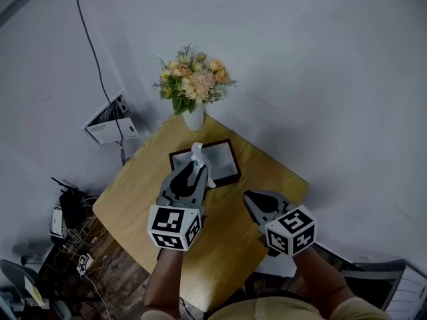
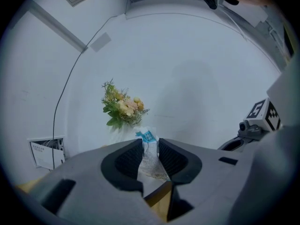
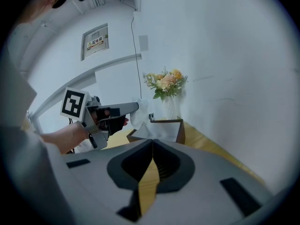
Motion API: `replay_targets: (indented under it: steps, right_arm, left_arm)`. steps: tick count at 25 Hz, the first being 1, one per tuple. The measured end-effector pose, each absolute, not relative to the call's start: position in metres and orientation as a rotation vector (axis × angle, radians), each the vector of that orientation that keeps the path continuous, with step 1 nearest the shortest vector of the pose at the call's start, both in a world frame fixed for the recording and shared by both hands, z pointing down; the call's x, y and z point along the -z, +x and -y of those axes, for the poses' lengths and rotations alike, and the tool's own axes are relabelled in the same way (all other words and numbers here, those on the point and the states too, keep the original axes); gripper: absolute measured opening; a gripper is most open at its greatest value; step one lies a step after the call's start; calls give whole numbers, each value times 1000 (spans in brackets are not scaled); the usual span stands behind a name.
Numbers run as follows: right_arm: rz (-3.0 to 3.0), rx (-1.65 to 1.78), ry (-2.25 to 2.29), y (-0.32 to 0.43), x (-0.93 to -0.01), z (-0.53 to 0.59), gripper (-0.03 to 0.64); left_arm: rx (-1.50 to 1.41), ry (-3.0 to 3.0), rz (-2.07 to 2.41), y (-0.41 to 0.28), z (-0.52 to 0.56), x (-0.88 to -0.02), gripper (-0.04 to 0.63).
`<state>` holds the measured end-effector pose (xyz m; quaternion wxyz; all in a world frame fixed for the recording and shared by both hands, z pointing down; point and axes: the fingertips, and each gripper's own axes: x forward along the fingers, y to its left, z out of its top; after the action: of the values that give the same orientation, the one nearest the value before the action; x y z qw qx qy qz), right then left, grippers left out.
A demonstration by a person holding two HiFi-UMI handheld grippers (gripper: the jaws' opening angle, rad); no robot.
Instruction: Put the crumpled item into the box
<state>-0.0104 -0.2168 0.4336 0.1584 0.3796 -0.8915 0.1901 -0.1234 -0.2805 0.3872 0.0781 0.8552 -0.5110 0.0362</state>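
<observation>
Table (image 1: 133,209) matt wood; crumpled item (image 2: 152,165) printed paper, creased; box (image 1: 235,160) dark smooth rim; left tongs (image 2: 150,144) matt grey plastic.

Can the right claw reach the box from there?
Probably yes. The right claw is shut and empty, with bare table between it and the box; the left claw holds the crumpled item over the box's left part.

I hold 2 grippers: left gripper (image 1: 197,165), right gripper (image 1: 249,198). Crumpled item (image 1: 198,153): 1. Box (image 1: 222,157): 1. Table (image 1: 133,205): 1. Vase (image 1: 193,119): 1, with 1 bouquet (image 1: 193,80). Wall panel (image 1: 110,120): 1. Cable (image 1: 92,49) down the wall: 1. Floor clutter (image 1: 70,225) at my left: perhaps several devices and wires, too tangled to count.
</observation>
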Motion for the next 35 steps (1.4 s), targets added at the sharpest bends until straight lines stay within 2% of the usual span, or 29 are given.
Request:
replay_targets:
  steps: [14, 22, 23, 26, 27, 32, 35]
  right_arm:
    - [2511, -604, 1117, -6, -448, 223, 31]
    - [2501, -622, 1121, -4, -453, 221, 31]
    - [2499, -626, 1121, -4, -453, 221, 31]
    - [2493, -636, 1122, -2, -456, 220, 31]
    - [2494, -638, 1123, -1, -456, 219, 31]
    - [2510, -635, 1123, 1, -452, 217, 30]
    - [2525, -631, 1118, 2, -450, 216, 31]
  left_arm:
    - [-551, 2792, 1417, -102, 320, -414, 117]
    - [-699, 2772, 1227, -90, 329, -452, 118]
    - [-698, 2778, 1213, -89, 329, -451, 122]
    - [-641, 2783, 1190, -86, 327, -444, 193]
    - [-621, 2778, 1196, -86, 326, -442, 193]
    - [-487, 2749, 1300, -95, 316, -424, 188]
    - [-420, 2735, 1362, -100, 306, -412, 124]
